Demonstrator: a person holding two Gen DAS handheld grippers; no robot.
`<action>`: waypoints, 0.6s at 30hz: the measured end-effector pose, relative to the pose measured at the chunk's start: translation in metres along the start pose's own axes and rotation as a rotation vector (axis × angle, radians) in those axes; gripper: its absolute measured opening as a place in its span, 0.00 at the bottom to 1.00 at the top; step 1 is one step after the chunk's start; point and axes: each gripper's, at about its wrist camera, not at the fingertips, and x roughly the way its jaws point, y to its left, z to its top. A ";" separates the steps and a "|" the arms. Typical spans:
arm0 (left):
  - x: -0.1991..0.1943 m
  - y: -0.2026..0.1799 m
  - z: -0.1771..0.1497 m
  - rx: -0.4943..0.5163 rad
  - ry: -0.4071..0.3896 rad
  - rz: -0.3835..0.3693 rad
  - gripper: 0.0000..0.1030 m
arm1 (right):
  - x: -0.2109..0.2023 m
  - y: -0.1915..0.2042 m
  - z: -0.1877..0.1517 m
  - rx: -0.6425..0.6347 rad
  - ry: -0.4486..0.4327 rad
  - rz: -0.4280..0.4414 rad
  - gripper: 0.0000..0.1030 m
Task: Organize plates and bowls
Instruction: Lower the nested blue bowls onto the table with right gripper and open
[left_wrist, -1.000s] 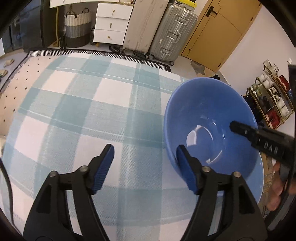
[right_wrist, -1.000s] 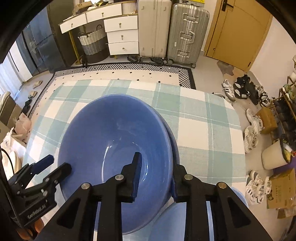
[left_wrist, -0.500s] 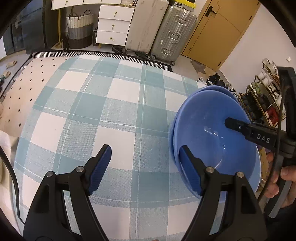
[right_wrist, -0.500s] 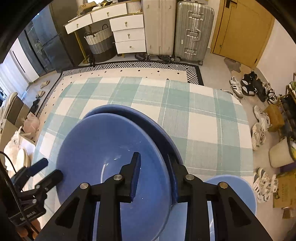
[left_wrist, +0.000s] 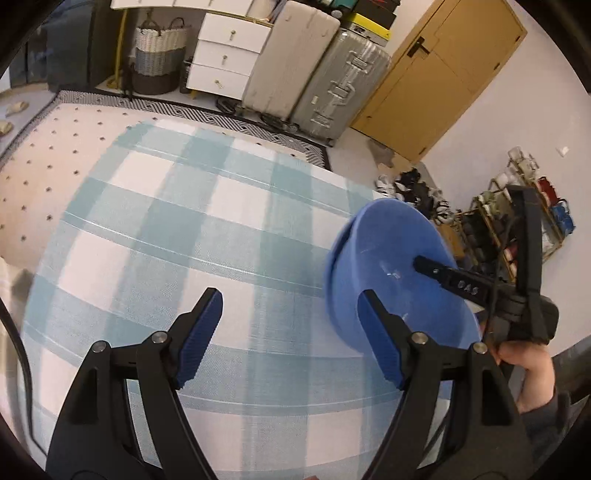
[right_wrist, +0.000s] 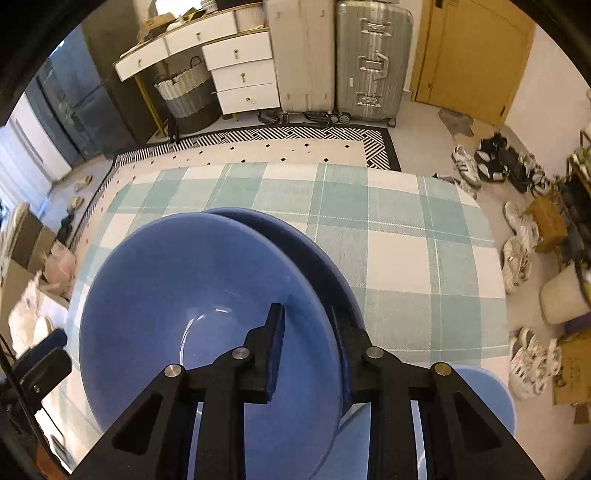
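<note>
Both wrist cams look steeply down over the bench (left_wrist: 229, 236), close; shared: blue bowl (right_wrist: 192, 295), suitcases (right_wrist: 373, 59) at 12 o'clock.

bowl (right_wrist: 192, 302) nested in second bowl (right_wrist: 295, 240) on table (right_wrist: 406, 258), plate (right_wrist: 491, 391) right of them, suitcases (right_wrist: 369, 55) behind table

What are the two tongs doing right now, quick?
Left tongs: open, holding nothing.
Right tongs: closed on the rim of the blue bowl.
</note>
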 end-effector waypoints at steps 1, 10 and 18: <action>-0.004 0.001 0.000 0.012 -0.011 0.021 0.71 | 0.000 -0.001 0.001 0.003 -0.002 -0.004 0.25; -0.054 0.019 -0.021 0.079 -0.041 0.141 0.71 | 0.002 -0.006 0.005 0.021 -0.004 -0.038 0.25; -0.088 0.015 -0.033 0.136 -0.063 0.188 0.72 | -0.012 -0.007 0.003 0.031 -0.019 -0.028 0.38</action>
